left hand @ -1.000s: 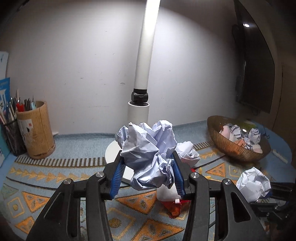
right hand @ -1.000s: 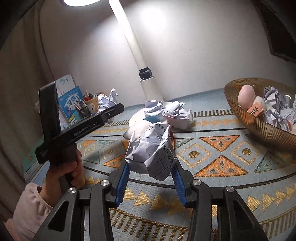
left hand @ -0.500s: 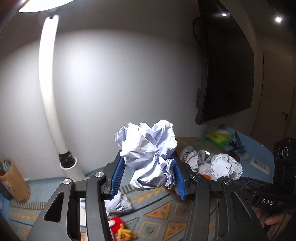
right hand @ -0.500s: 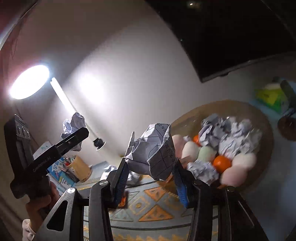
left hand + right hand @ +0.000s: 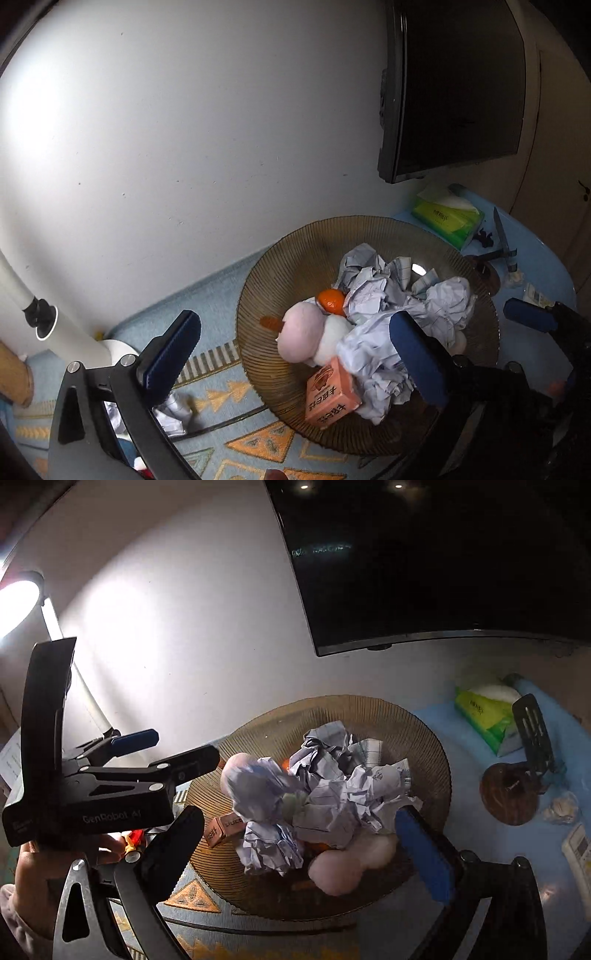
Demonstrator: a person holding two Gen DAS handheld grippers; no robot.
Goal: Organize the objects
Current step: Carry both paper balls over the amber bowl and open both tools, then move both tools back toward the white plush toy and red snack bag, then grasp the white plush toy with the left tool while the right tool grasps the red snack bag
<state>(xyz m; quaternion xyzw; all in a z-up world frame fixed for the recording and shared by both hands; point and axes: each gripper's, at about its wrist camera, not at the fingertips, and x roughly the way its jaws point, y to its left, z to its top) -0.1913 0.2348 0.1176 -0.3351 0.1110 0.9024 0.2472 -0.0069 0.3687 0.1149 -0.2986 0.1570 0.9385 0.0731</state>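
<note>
My left jaws (image 5: 295, 354) have just sprung wide apart and hold nothing; my right jaws (image 5: 299, 843) have just opened the same way, also with nothing clamped between them. Both hang over the amber ribbed bowl (image 5: 295, 254), my landmark. Inside the bowl lies a heap of crumpled paper balls (image 5: 399, 295); I cannot count them exactly, since they overlap, but there are at least four. A blurred paper ball (image 5: 258, 786) shows at the bowl's left side in the right wrist view. Also in the bowl: one orange fruit (image 5: 331, 300), two pale egg-like rounds (image 5: 301, 338), and one small orange carton (image 5: 330, 397) near the front rim. Left of the bowl, on the patterned mat (image 5: 236, 391), one more paper ball (image 5: 171, 410) lies loose. Behind the bowl to the right sits one green tissue pack (image 5: 447, 218); above it hangs one dark screen (image 5: 454, 85). Far left stands one white lamp post (image 5: 37, 314).
</note>
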